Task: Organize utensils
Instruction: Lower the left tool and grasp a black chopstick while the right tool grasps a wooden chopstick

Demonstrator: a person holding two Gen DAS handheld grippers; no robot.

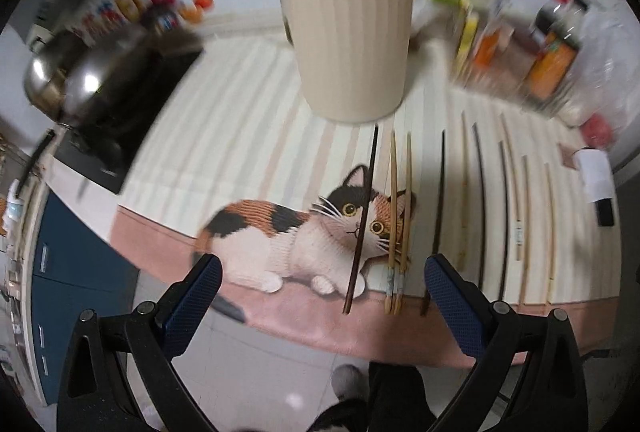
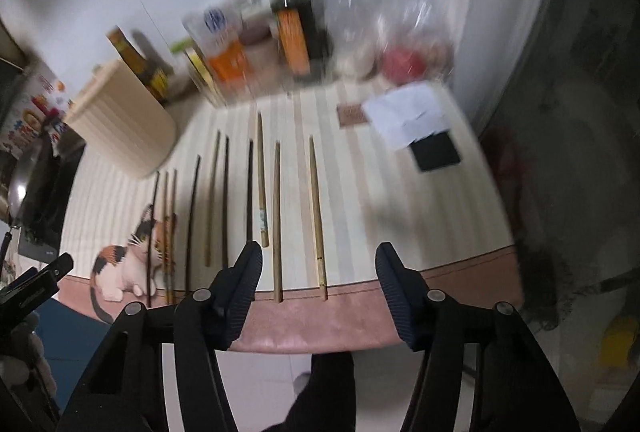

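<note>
Several chopsticks, some dark [image 1: 362, 228] and some light bamboo [image 1: 393, 220], lie side by side on a striped tablecloth with a cat print [image 1: 280, 232]. They also show in the right wrist view, dark ones [image 2: 192, 216] and bamboo ones [image 2: 317, 208]. A beige ribbed utensil holder [image 1: 352, 40] stands behind them, at the left in the right wrist view [image 2: 120, 120]. My left gripper [image 1: 324, 268] is open and empty above the table's near edge, before the leftmost chopsticks. My right gripper [image 2: 319, 256] is open and empty over the near ends of the rightmost bamboo chopsticks.
A steel pot [image 1: 80, 80] sits on a black cooktop at the left. Sauce bottles and packets [image 1: 556, 60] line the back right by the wall; a dark bottle [image 2: 296, 28] shows there too. White paper and a black card [image 2: 436, 152] lie at the right.
</note>
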